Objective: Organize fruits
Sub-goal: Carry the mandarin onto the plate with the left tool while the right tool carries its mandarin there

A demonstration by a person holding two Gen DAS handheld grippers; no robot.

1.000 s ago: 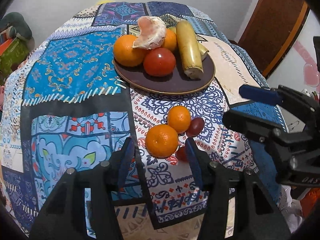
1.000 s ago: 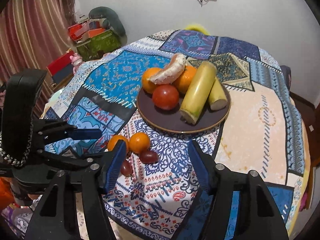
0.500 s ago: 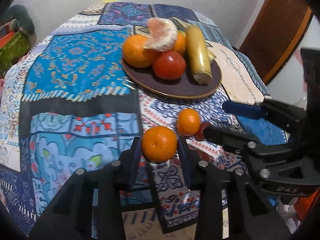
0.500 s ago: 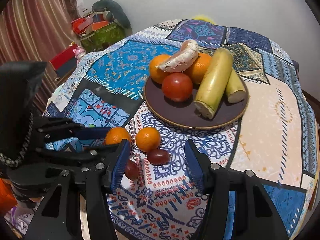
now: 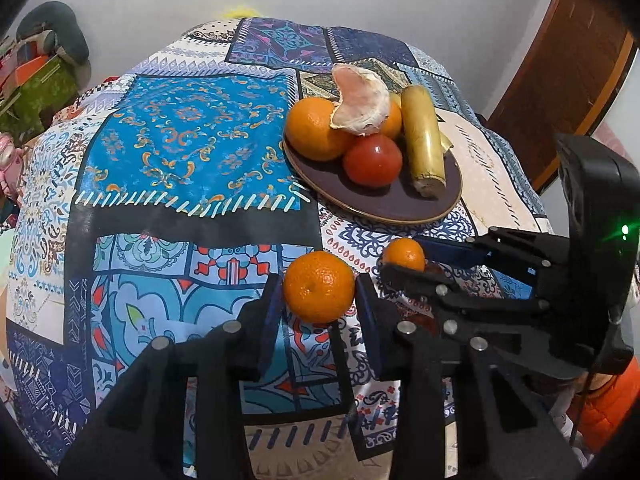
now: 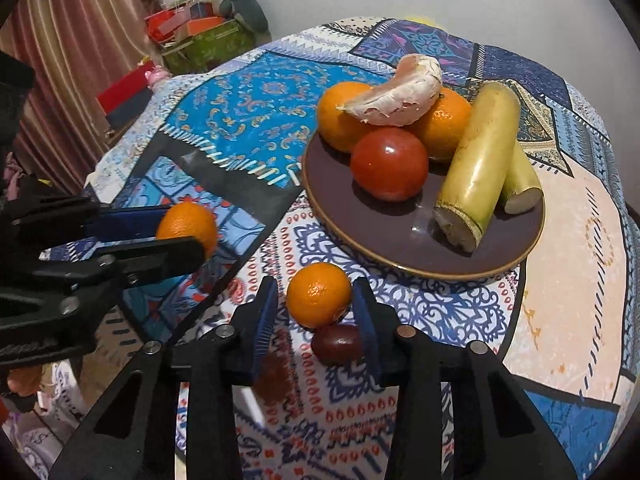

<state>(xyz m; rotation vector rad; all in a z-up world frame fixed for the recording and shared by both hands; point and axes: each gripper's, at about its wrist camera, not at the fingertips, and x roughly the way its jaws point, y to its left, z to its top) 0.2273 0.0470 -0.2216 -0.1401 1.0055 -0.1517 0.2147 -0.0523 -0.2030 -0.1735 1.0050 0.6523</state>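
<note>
Patterned tablecloth (image 5: 184, 152), left claw (image 5: 319, 300) gripping mandarin (image 5: 319, 286)

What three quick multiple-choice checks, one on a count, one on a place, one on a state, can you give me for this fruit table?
1. How many unpeeled oranges are on the plate?
A. one
B. two
C. four

2. Where is the small dark red fruit?
A. on the plate
B. on the cloth, between the right gripper fingers
C. on the floor

3. What is the left gripper doing?
A. hanging open over the plate
B. shut and empty
C. clamping an orange

Answers:
1 B: one sits on each side of the peeled piece.
2 B: it lies beside the small orange there.
3 C: both pads press the orange's sides.
</note>
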